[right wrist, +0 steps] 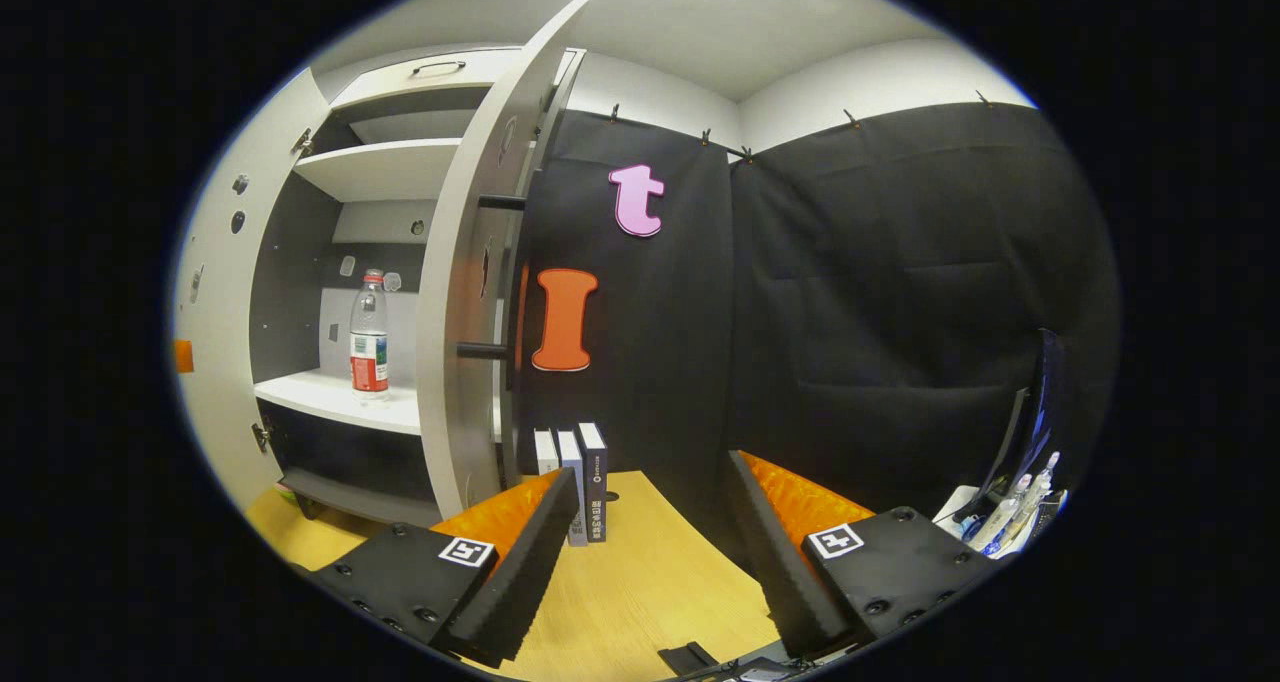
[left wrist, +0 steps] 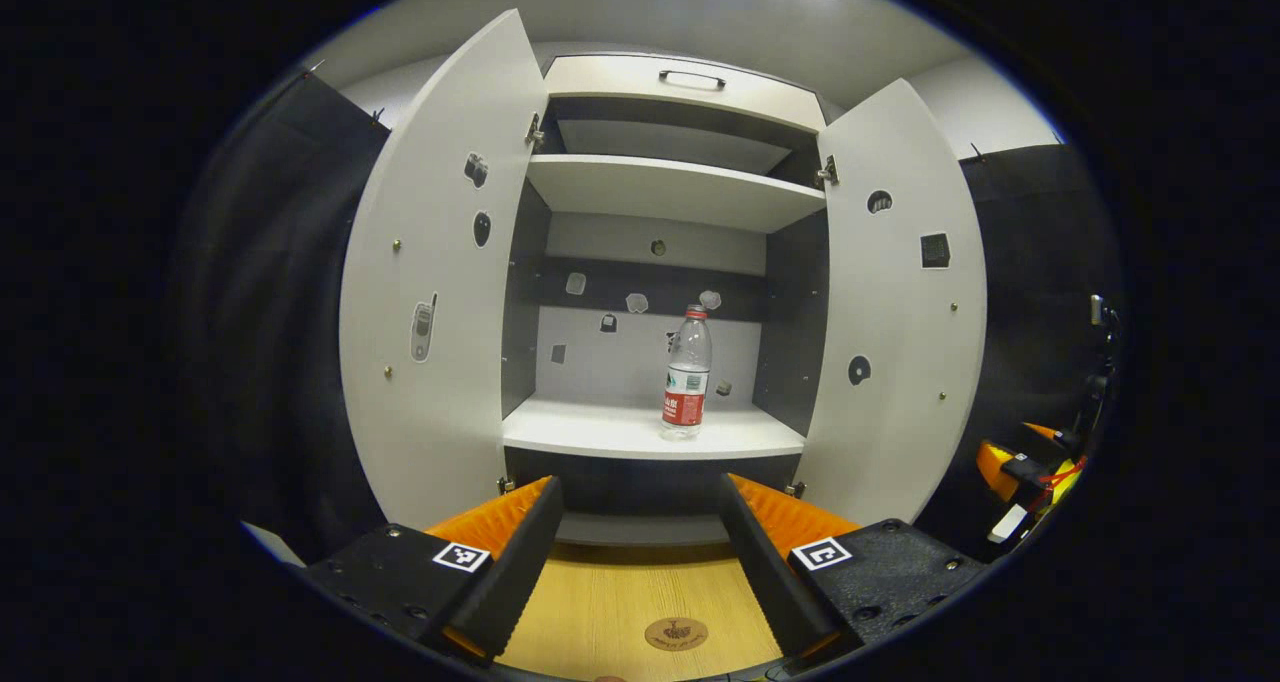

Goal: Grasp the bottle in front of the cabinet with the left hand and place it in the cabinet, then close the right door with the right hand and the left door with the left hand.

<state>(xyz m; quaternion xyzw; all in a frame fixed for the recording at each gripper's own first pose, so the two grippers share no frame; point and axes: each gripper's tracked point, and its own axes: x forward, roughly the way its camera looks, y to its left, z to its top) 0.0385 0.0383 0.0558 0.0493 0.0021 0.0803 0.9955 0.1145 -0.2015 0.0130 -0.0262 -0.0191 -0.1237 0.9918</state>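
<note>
A: What did the booth look like?
B: Black cloth hung in soft folds along the walls (right wrist: 880, 292), under a pale ceiling. A light wooden tabletop (left wrist: 620, 602), smooth with fine grain, ran up to the cabinet.

A: And the cabinet?
B: The cabinet (left wrist: 665, 187) was a tall box of matte grey-white board with darker inner side walls. Both doors stood swung wide. The left door (left wrist: 430, 292) and the right door (left wrist: 895, 302) were flat panels with small stickers and round studs on their inner faces. A drawer front with a slim dark handle sat above the shelves.

A: Where was the bottle?
B: The bottle (left wrist: 687, 372) stood upright on the lower shelf (left wrist: 600, 427), towards its right half and near the front edge. It was clear plastic, cylindrical, with a red cap and a red-and-white label. In the right gripper view it (right wrist: 369, 334) showed past the edge of the right door (right wrist: 480, 292).

A: The grippers?
B: The left gripper (left wrist: 640, 507) was spread wide, with nothing between its ridged pads, low in front of the cabinet. The right gripper (right wrist: 650, 507) was also spread and empty, facing the cloth beside the cabinet.

A: Anything smaller?
B: Three thin upright boxes (right wrist: 575, 462) stood on the table by the right door's edge, and a round dark emblem (left wrist: 676, 633) marked the wood.
</note>
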